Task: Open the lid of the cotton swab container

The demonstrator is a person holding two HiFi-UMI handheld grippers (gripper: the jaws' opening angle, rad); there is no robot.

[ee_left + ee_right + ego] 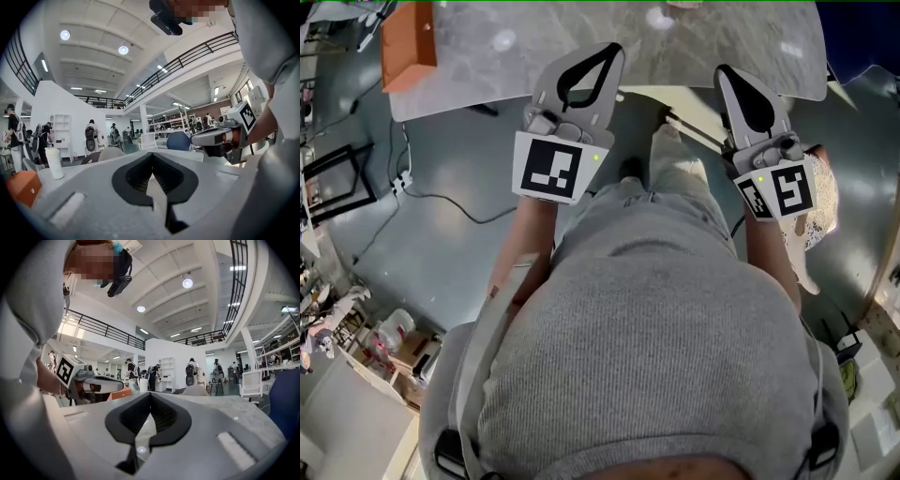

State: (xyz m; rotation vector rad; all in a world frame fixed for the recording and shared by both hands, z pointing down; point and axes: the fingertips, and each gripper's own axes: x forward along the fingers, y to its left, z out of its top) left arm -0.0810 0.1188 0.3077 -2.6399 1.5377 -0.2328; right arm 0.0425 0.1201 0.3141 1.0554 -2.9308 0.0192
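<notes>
No cotton swab container can be made out in any view. It is probably light, slippery plastic, best steadied by its body while the lid's edge is lifted. The grey marbled tabletop [712,37] lies ahead of both grippers. The grey left gripper [613,49] and the grey right gripper [723,71] are both closed and empty.

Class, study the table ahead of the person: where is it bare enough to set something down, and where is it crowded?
Bare: the table from the orange box rightward to its right end. Crowded: only the left end, with the orange box and a cup.
</notes>
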